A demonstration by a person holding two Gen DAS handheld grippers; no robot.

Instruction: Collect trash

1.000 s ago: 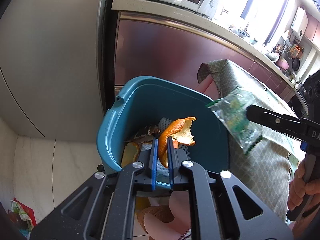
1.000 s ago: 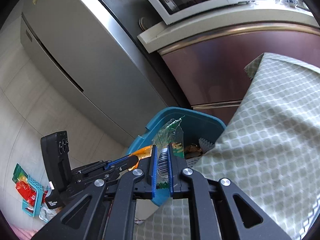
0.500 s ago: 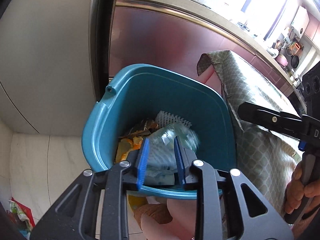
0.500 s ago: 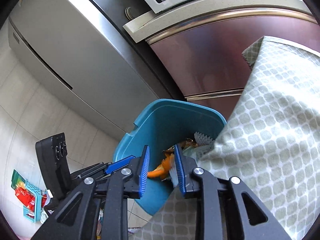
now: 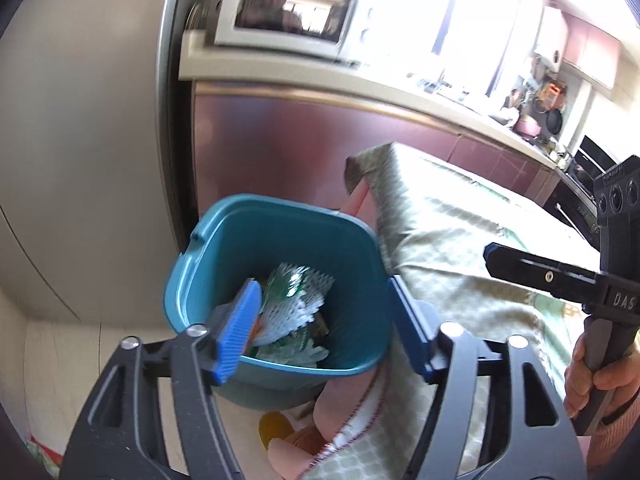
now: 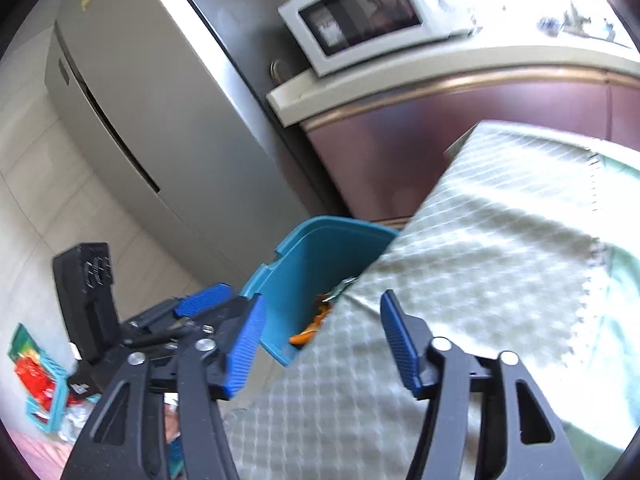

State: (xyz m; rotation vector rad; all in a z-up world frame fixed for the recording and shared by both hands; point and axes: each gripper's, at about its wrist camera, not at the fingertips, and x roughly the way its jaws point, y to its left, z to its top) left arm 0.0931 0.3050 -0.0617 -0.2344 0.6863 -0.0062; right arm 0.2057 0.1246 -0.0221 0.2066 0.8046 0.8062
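Below, a squarish teal plastic bin (image 5: 276, 240) holds white foam netting (image 5: 296, 308) and crinkly wrappers; both ribbed blue tongs, left (image 5: 324, 320) and right (image 6: 320, 344), are opening, empty.

One bin (image 5: 280, 232), one microwave (image 5: 288, 16), one fridge (image 6: 132, 92) and one table (image 6: 500, 240). Two hand-held grippers: left (image 5: 324, 320), right (image 6: 320, 344). One slipper (image 5: 276, 432) on the floor

The left tongs (image 5: 322, 320) are opening, empty, above the teal bin (image 5: 280, 216) holding wrappers (image 5: 296, 304).
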